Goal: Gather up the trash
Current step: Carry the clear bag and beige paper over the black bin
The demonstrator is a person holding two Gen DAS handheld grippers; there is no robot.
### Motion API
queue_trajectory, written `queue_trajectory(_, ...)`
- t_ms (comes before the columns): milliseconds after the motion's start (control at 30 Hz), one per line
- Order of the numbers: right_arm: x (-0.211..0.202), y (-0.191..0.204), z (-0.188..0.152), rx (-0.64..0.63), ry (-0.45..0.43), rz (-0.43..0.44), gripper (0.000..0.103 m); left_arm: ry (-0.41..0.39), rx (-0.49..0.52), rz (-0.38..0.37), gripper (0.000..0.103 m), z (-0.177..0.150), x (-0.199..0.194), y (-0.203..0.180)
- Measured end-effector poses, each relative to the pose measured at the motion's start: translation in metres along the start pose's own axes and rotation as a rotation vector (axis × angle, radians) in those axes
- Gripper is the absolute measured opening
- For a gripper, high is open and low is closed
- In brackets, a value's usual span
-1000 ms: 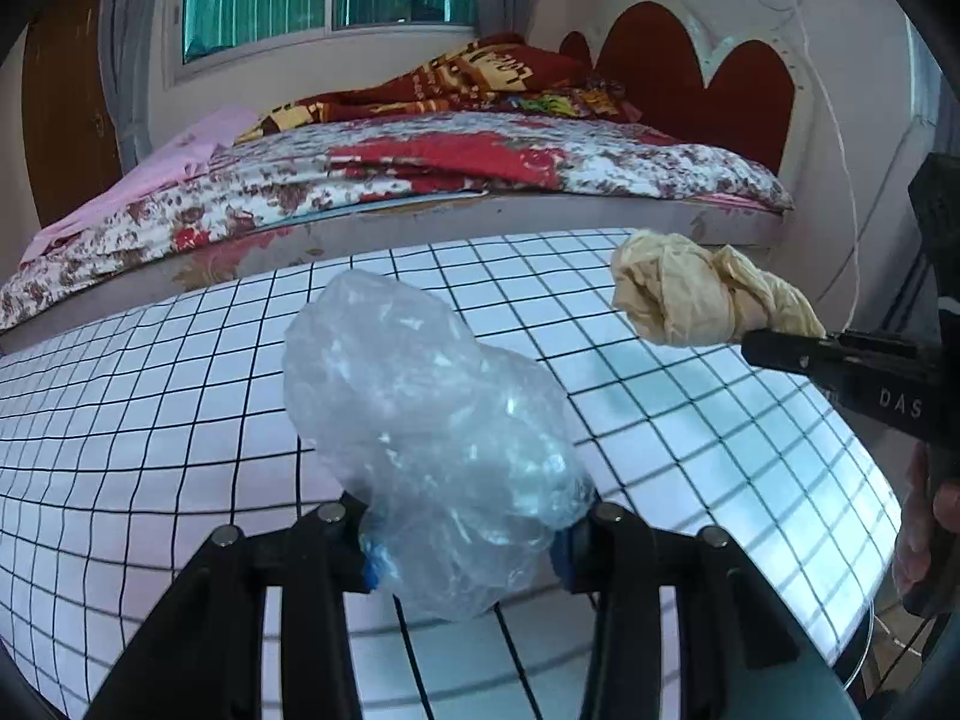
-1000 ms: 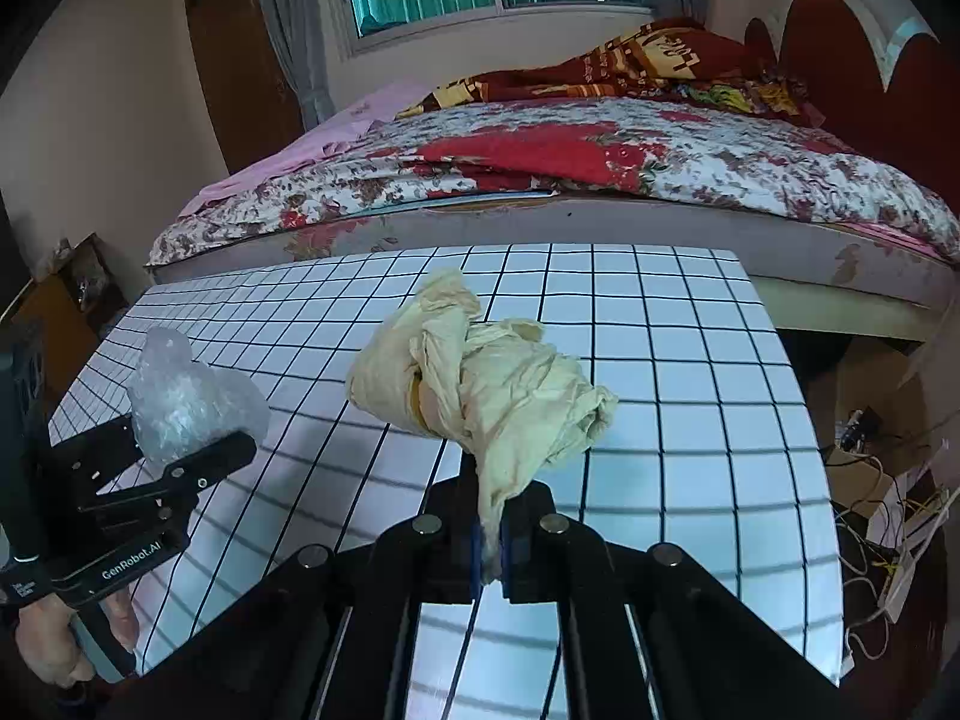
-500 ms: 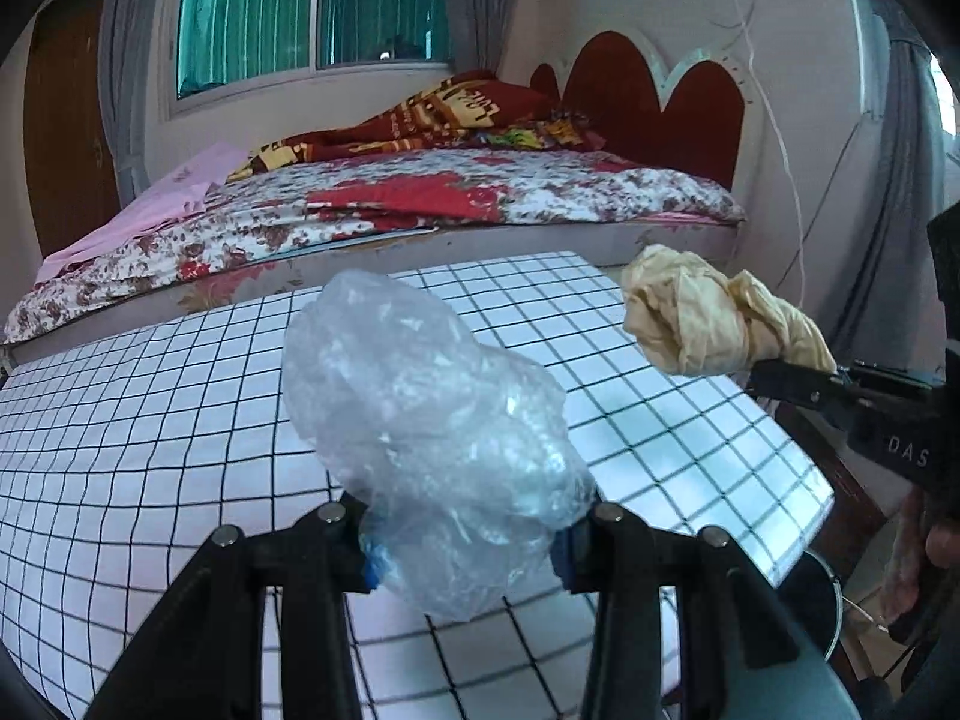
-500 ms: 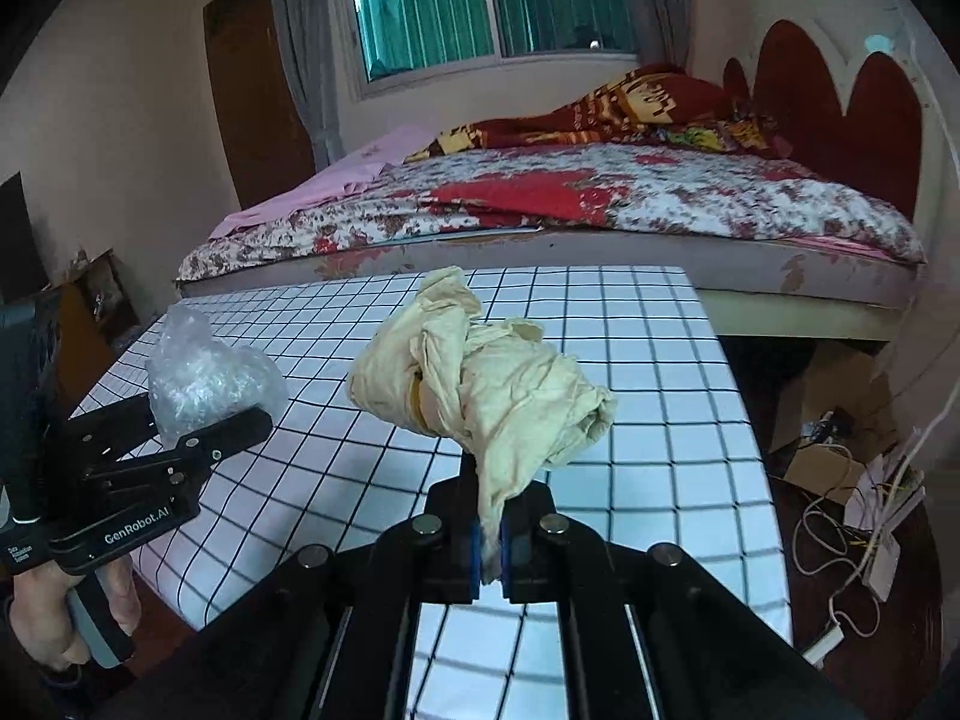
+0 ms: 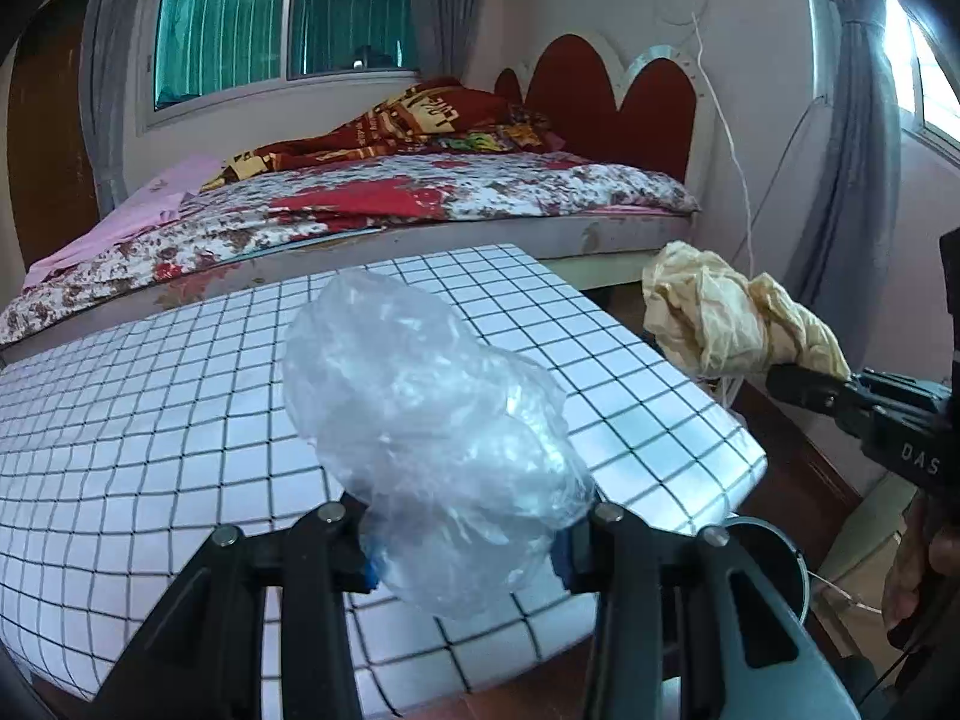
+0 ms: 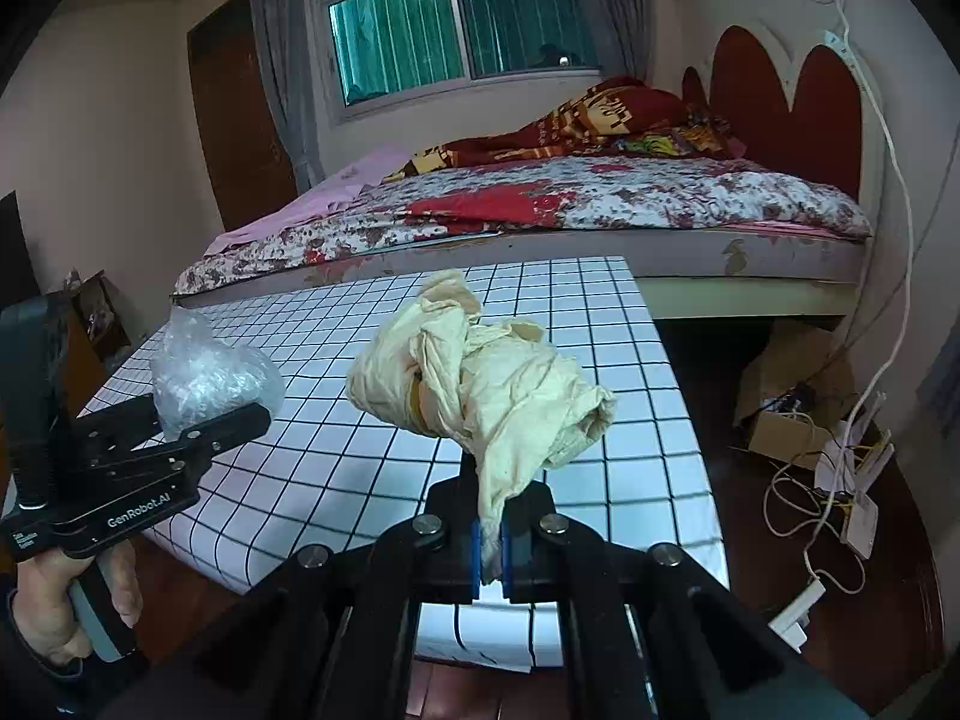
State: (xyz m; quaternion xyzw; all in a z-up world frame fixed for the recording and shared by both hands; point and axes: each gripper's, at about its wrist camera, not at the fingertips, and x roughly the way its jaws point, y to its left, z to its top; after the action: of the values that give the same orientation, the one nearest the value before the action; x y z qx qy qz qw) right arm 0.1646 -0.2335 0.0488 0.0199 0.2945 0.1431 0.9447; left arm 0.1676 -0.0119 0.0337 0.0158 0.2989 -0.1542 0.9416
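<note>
My left gripper (image 5: 465, 549) is shut on a crumpled clear plastic bag (image 5: 429, 426), held in the air above the white grid-patterned table (image 5: 150, 408). The same bag (image 6: 207, 375) and left gripper (image 6: 240, 420) show at the left of the right wrist view. My right gripper (image 6: 491, 552) is shut on the tail of a knotted cream-yellow bag (image 6: 480, 384), lifted over the table's right part. In the left wrist view that cream bag (image 5: 720, 318) hangs past the table's right edge, with the right gripper (image 5: 786, 375) behind it.
A dark round bin rim (image 5: 768, 546) shows just below the table's right corner. A bed with a floral cover (image 6: 570, 204) stands behind the table. Cardboard boxes and tangled cables (image 6: 810, 432) lie on the dark floor at right. A person's hand (image 6: 72, 606) holds the left gripper.
Both grippers have pulled back and rightward from the table with their bags still held. The table's right edge, the bin rim and the floor clutter have come into view.
</note>
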Motion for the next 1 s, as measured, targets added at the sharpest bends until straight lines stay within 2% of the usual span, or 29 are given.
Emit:
queue_trajectory(433, -0.058, -0.032, -0.051, 0.067, -0.012, -0.085, 0.004, 0.020, 0.042, -0.091, 0.042, -0.027, -0.002, -0.063)
queue_trajectory(1000, -0.122, -0.120, -0.134, 0.217, 0.038, -0.294, 0.005, 0.066, 0.179, -0.289, 0.042, -0.056, 0.015, -0.175)
